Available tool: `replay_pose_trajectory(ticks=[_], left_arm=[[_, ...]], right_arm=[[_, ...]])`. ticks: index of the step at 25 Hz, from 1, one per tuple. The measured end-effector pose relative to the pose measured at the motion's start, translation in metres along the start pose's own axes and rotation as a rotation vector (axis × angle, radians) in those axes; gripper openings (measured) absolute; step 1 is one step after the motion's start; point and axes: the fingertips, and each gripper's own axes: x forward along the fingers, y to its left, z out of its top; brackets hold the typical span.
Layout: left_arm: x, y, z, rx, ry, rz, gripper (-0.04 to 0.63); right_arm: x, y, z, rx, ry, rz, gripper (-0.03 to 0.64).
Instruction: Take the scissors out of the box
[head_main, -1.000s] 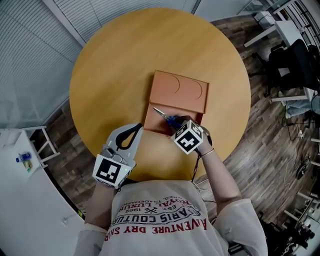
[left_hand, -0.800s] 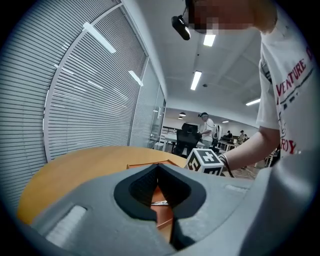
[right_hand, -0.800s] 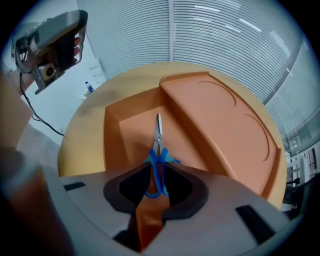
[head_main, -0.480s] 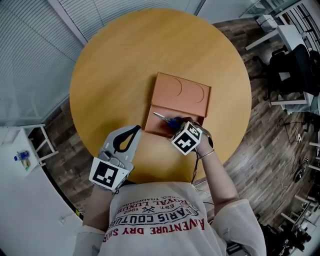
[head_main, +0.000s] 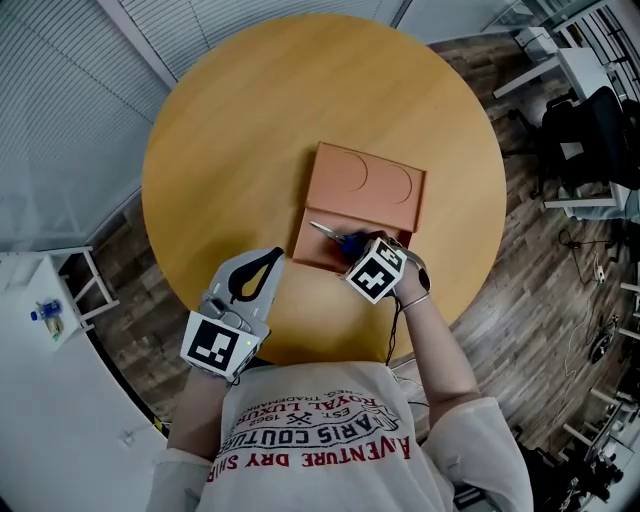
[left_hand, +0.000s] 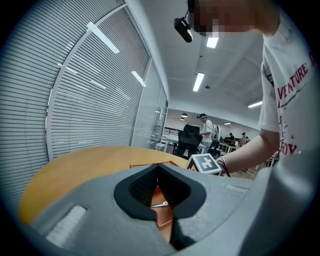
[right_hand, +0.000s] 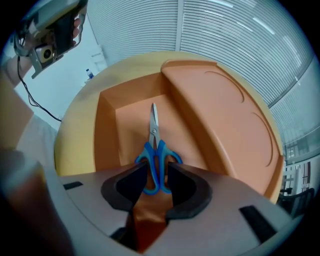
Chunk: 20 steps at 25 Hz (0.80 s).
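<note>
The scissors (right_hand: 153, 147) lie flat on the floor of the open box (right_hand: 106, 131), in the shallow tray half that sits nearer the person. Their long axis runs lengthwise down the tray, roughly parallel to the fold where the lid (right_hand: 222, 102) joins. The closed tips point at the tray's left end wall and the handles face the right hand-held gripper (right_hand: 157, 167). The blades are slim bright metal with a small pivot screw. The handles are two blue plastic loops, glossy and rounded. The box is smooth matte orange, rectangular with low straight walls, and its lid lies open flat with two curved lines pressed into it. It rests near the middle of the round, pale wood counter (head_main: 235, 130), a little toward the near-right edge. The right hand-held gripper points steeply down into the tray. Its grey, black-padded jaws have just been opening and stand wide apart, with the blue loops between them, unclamped. The left hand-held gripper (head_main: 274, 257) hangs over the counter's near-left edge, aimed at the box, its jaws together on nothing.
</note>
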Motion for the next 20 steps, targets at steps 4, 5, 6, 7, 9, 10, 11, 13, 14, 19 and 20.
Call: replay_pose_trajectory(ticks=[4,5,6,7,9,10,11,13,14,19,20], left_arm=[[-0.004,-0.002,-0.002,0.001,0.012,-0.005,0.009],[-0.005,-0.001,-0.001,0.001,0.011,-0.004,0.009],[-0.005,-0.001,0.0,0.0,0.009,-0.001,0.009],[-0.005,0.0,0.001,-0.001,0.009,0.002,0.009],[-0.006,0.002,0.003,0.003,0.01,0.006,0.009],[-0.007,0.003,0.003,0.007,0.009,0.008,0.009],[-0.008,0.004,0.004,0.011,0.008,0.01,0.009],[-0.013,0.009,0.004,0.015,0.006,0.018,0.009],[-0.015,0.013,0.005,0.015,0.007,0.025,0.009],[-0.021,0.019,0.009,0.02,0.013,0.039,0.009],[-0.022,0.018,0.012,0.023,0.007,0.031,0.009]], right_arm=[[-0.002,0.007,-0.001,-0.029,-0.009,-0.037,0.094],[-0.002,0.008,-0.001,-0.035,-0.014,-0.049,0.094],[-0.002,0.008,-0.002,-0.035,-0.019,-0.058,0.092],[-0.002,0.007,-0.003,-0.031,-0.024,-0.061,0.092],[-0.003,0.005,-0.003,-0.023,-0.033,-0.065,0.092],[-0.005,0.005,-0.003,-0.024,-0.037,-0.07,0.092],[-0.008,0.005,-0.001,-0.028,-0.041,-0.075,0.092],[-0.017,0.007,0.004,-0.03,-0.058,-0.082,0.091],[-0.022,0.009,0.008,-0.026,-0.072,-0.082,0.091],[-0.054,0.017,0.017,0.0,-0.145,-0.103,0.089],[-0.063,0.018,0.017,0.008,-0.161,-0.114,0.089]])
